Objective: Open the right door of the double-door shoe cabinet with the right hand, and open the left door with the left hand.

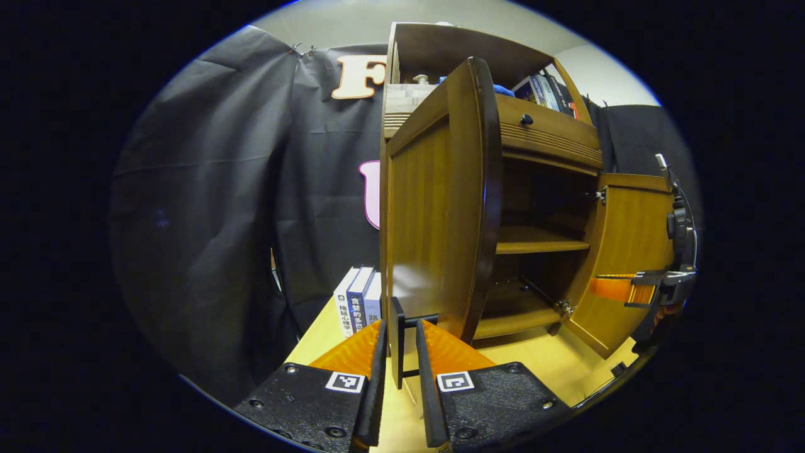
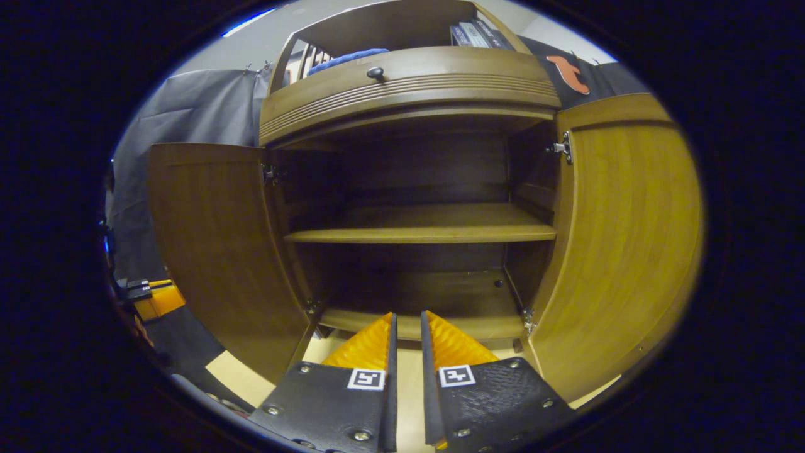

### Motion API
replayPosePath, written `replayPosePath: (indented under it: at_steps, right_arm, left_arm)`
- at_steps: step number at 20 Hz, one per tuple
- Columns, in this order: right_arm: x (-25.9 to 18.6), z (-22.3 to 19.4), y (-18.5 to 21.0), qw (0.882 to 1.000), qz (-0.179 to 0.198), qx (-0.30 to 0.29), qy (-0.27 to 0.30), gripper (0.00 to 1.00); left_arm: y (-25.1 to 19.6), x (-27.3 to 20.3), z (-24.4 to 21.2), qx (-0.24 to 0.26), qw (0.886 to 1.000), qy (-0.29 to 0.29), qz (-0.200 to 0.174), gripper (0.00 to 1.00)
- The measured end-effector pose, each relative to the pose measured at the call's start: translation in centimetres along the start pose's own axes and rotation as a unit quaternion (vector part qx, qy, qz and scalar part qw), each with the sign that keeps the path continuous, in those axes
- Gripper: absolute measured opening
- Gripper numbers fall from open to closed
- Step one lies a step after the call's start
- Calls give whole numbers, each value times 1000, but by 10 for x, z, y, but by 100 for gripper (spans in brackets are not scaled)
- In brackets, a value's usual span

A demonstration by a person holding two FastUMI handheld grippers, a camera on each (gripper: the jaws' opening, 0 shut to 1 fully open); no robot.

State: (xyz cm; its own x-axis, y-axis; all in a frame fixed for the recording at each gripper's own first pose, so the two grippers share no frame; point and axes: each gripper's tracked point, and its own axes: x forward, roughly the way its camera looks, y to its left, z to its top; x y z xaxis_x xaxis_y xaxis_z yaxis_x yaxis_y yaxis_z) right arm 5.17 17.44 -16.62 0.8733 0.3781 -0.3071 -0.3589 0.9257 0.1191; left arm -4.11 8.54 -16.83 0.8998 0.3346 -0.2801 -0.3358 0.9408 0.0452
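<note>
The cabinet (image 2: 409, 94) stands on a pale wooden table (image 1: 534, 358), both doors open, black cloth behind. The left gripper (image 1: 400, 343) pinches the left door's handle (image 1: 398, 340); the right gripper (image 2: 405, 340) is nearly closed, holding nothing.

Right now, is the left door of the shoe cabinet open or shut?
Open. The left door stands swung out from the cabinet, baring both shelves.

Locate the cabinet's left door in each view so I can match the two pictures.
Left gripper view: the left door stands centre frame, seen nearly edge-on, its black handle between the left gripper fingers.
Right gripper view: the left door is at left, swung open, inner face showing.
Shared landmark: the drawer knob above the opening.
</note>
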Motion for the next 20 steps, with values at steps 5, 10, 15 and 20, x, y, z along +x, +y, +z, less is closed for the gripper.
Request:
replayPosePath:
  at_steps: [5, 10, 15, 20]
  right_arm:
    - [-6, 1, -3, 1000, -1, 2, -3, 17]
    - [-13, -3, -9, 1000, -8, 4, 0, 17]
    - [-13, -6, -10, 1000, -9, 7, 3, 17]
    - [-5, 1, -1, 1000, 2, 3, -1, 17]
  left_arm:
    - [9, -2, 0, -2, 1000, -1, 12, 23]
    - [26, -4, 1, 7, 1000, -5, 19, 23]
    - [55, -6, 0, 6, 999, -6, 47, 23]
    - [63, -5, 0, 4, 999, -9, 52, 23]
